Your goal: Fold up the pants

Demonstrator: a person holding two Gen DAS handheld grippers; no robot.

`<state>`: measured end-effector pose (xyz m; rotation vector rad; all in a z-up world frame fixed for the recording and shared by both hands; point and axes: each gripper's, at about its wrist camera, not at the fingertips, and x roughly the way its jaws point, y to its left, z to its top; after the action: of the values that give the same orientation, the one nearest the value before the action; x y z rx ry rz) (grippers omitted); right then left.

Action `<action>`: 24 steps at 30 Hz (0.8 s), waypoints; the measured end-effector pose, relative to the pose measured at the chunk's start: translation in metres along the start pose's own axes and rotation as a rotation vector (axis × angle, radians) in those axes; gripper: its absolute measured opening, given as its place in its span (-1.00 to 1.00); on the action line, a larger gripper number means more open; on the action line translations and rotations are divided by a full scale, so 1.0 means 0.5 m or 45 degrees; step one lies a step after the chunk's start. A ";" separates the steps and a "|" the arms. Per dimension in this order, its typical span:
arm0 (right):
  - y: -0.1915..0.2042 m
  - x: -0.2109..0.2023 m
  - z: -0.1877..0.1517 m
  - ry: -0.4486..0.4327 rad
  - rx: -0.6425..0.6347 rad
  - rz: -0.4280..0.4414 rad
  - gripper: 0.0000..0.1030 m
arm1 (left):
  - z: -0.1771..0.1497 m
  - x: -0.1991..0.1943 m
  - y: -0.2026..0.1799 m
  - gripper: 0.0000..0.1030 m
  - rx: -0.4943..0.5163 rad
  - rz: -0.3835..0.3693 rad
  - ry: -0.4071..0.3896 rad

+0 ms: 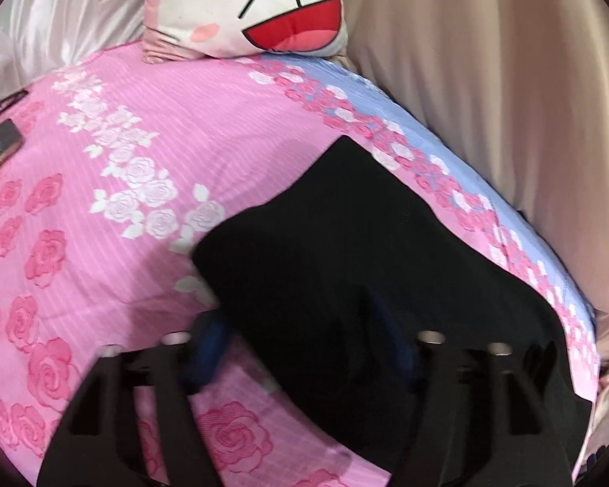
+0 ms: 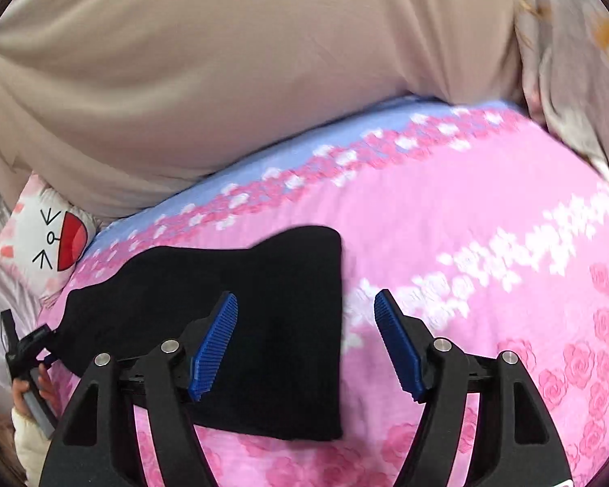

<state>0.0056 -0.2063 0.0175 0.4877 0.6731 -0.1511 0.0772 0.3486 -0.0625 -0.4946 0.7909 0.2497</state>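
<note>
Pants near bedspread edge — R side bare.

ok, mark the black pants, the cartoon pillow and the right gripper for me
black pants [image 2: 272, 324], right wrist view, middle of the cloth
cartoon pillow [image 1: 247, 4], left wrist view, white face
right gripper [image 2: 305, 345], right wrist view, midway between open jaws

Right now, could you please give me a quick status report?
Both tools open, left, right. Black pants folded compact on pink bedspread, ungripped. Cartoon pillow off to one side, not obstructing.

Rose-print bed under black pants, pillow
</note>
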 end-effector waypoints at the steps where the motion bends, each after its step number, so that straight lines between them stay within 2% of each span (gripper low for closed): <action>1: -0.006 0.008 -0.003 0.026 0.003 0.009 0.33 | 0.001 0.003 0.003 -0.57 0.000 -0.015 0.014; 3: -0.017 0.019 -0.009 0.049 0.009 0.016 0.33 | 0.004 0.002 0.005 -0.67 -0.016 -0.048 0.014; 8: -0.027 0.035 -0.015 0.062 0.027 0.050 0.33 | 0.006 -0.037 -0.052 -0.70 0.078 0.019 -0.077; 11: -0.025 0.033 -0.018 0.051 0.036 0.097 0.33 | 0.007 -0.047 -0.080 -0.70 0.107 0.034 -0.089; 13: -0.002 0.033 -0.014 0.064 -0.033 0.135 0.33 | 0.003 -0.059 -0.103 -0.71 0.142 0.046 -0.119; 15: 0.026 0.030 -0.014 0.054 -0.125 0.124 0.33 | -0.003 -0.083 -0.135 -0.72 0.193 0.027 -0.157; 17: 0.047 0.028 -0.015 0.030 -0.208 0.103 0.33 | -0.013 -0.125 -0.186 -0.72 0.266 -0.048 -0.194; 19: 0.047 0.029 -0.014 0.020 -0.220 0.095 0.33 | -0.028 -0.183 -0.256 -0.72 0.377 -0.109 -0.258; 21: 0.025 0.031 -0.014 0.014 -0.162 0.122 0.33 | -0.053 -0.239 -0.335 -0.72 0.502 -0.208 -0.294; 24: -0.009 0.030 -0.015 0.010 -0.074 0.140 0.33 | -0.109 -0.291 -0.446 -0.72 0.666 -0.342 -0.273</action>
<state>0.0117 -0.2062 0.0010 0.4683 0.6547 -0.0263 0.0320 0.1246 0.0847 -0.0731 0.5432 -0.1529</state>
